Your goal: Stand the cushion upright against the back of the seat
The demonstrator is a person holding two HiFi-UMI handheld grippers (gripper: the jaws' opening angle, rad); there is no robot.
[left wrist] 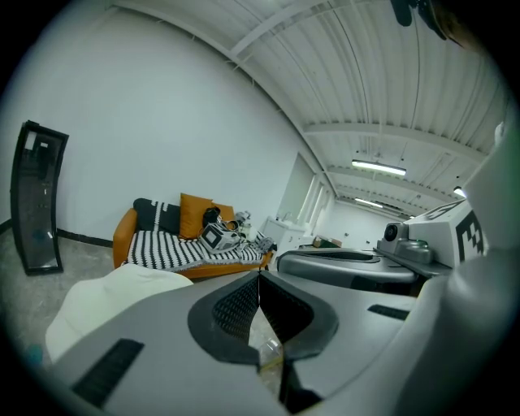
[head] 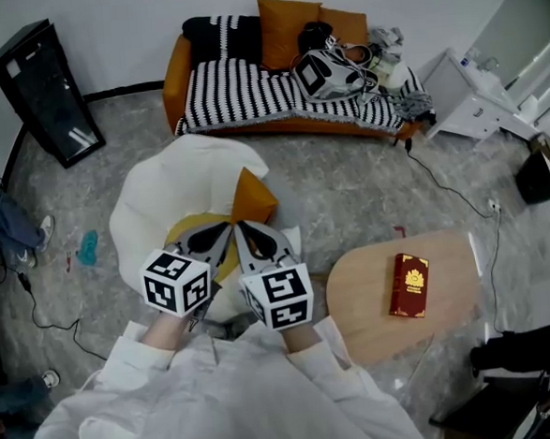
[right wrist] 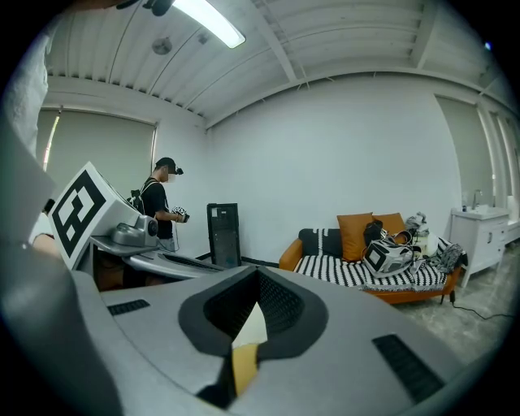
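Looking down in the head view, the orange square fabric cushion (head: 253, 197) stands tilted on edge at the far right rim of the white rounded padded seat (head: 174, 183), with a yellow pad (head: 193, 227) just below it. The left gripper (head: 215, 235) and right gripper (head: 258, 241) hover side by side, tips near the cushion.

The left gripper view shows its 2 jaws closed together on nothing. The right gripper view shows the same, with white and yellow beyond.

I judge this fits either a reach toward the cushion or a release after propping it. Either way, the tips must not knock it. Whether it leans on the backrest, I cannot tell.
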